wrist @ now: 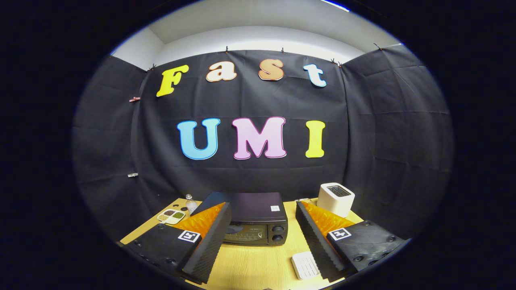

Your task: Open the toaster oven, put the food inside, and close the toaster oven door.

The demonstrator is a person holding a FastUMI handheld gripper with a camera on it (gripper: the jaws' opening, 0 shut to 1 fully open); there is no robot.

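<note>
A black toaster oven [258, 219] stands on the wooden table [250, 266] beyond my fingers, its glass door closed and two knobs on its right side. My gripper [264, 211] is open, held above the table, with nothing between its fingers. The oven shows in the gap between the two fingers, still some way ahead. A flat white ribbed piece [305, 265] lies on the table just inside the right finger; I cannot tell what it is.
A white slot toaster [336, 198] stands at the back right of the table. At the back left are a small plastic bottle [191, 203] and a white divided dish [171, 216] holding several dark and green bits. Black cloth walls close in the table.
</note>
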